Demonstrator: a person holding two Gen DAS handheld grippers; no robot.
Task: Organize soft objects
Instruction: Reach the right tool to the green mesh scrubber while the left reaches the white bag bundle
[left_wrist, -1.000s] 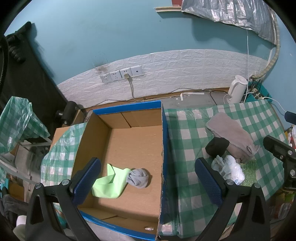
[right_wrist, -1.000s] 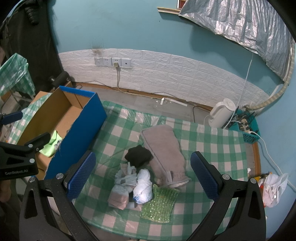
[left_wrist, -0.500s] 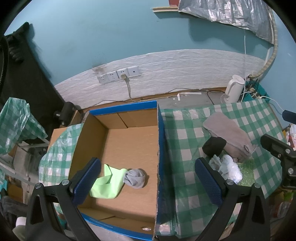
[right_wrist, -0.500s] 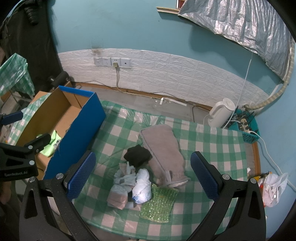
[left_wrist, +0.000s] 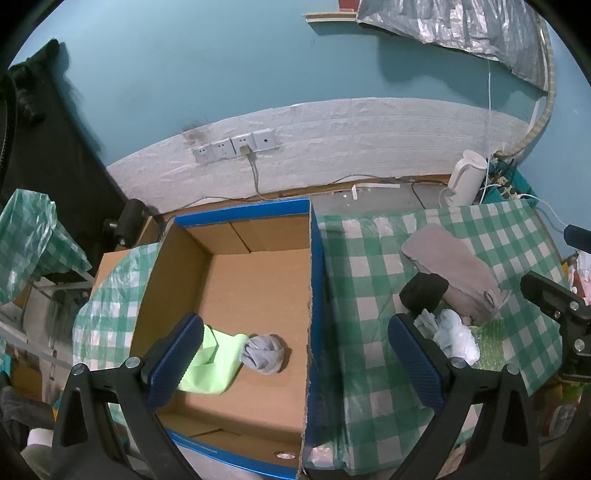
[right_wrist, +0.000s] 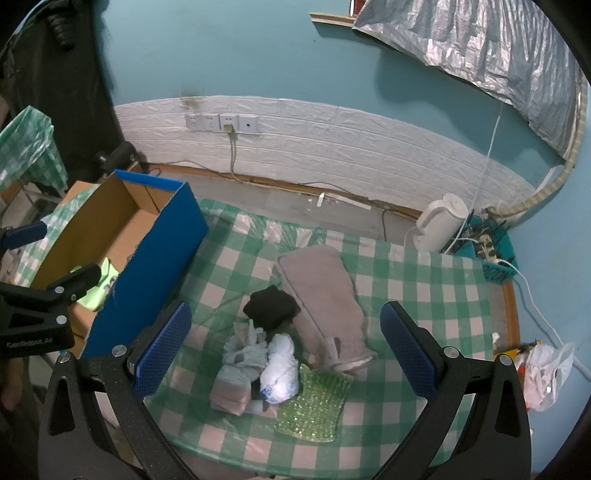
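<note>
Cardboard box (left_wrist: 255, 295) w/ blue outer walls sits left; inside, lime cloth (left_wrist: 214, 363) and balled grey sock (left_wrist: 263, 353), same as 1 s ago. Left gripper (left_wrist: 295, 363) has drifted slightly over the box, jaws apart, empty, so likely a drop is done. Right gripper (right_wrist: 286, 345) is apart too, above the pile: long grey fleecy mitt (right_wrist: 321, 295), black wad (right_wrist: 271, 304), crinkly white bundle (right_wrist: 280, 373), bumpy green pad (right_wrist: 314, 404) on checked plastic tablecloth (right_wrist: 424, 306). Pile's unsorted.

Left gripper (left_wrist: 295, 354) and right gripper (right_wrist: 286, 349) both hang aloft, jaws spread wide (nothing held), pointing toward twelve o'clock.
</note>
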